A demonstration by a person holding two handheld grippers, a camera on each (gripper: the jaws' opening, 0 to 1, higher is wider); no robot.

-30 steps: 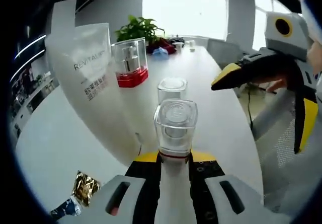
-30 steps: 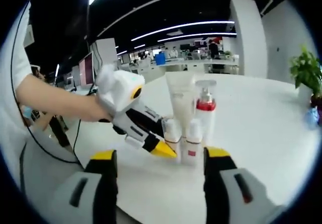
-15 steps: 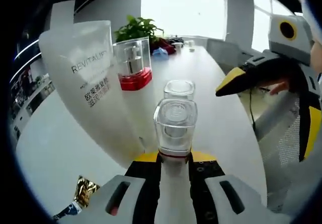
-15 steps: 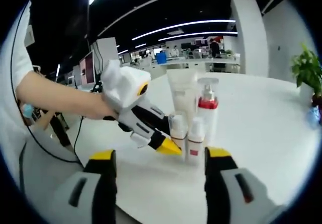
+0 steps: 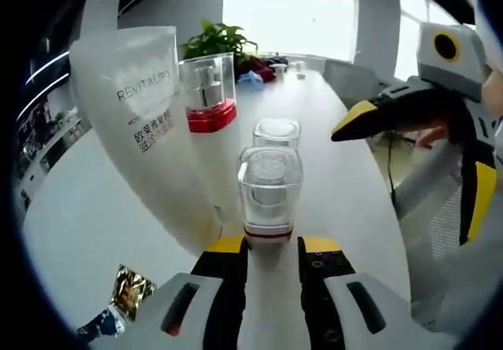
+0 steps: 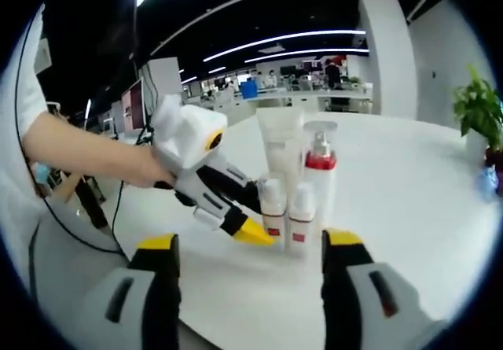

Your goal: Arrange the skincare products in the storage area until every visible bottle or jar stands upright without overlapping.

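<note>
Four skincare products stand upright in a tight group on the white table [image 5: 71, 224]. They are a tall white tube [image 5: 141, 122] [image 6: 280, 141], a pump bottle [image 5: 208, 90] [image 6: 318, 169] with a red band and clear cap, and two small clear-capped bottles. The nearer small bottle [image 5: 269, 189] [image 6: 272, 208] stands between the yellow tips of my left gripper [image 5: 271, 244] [image 6: 250, 233], whose jaws are slightly apart from it. The other small bottle [image 5: 275, 134] [image 6: 301, 220] is just behind. My right gripper [image 6: 250, 241] [image 5: 355, 120] hovers open and empty, apart from the group.
A crumpled foil wrapper [image 5: 130, 291] lies at the table's near edge. A potted plant [image 5: 216, 43] [image 6: 479, 110] and small items sit at the far end. A mesh chair [image 5: 440, 208] stands beside the table. A person's arm [image 6: 78, 153] holds the left gripper.
The left gripper's jaws have spread a little and drawn back slightly from the nearer small bottle, which stays standing. The right gripper has barely moved.
</note>
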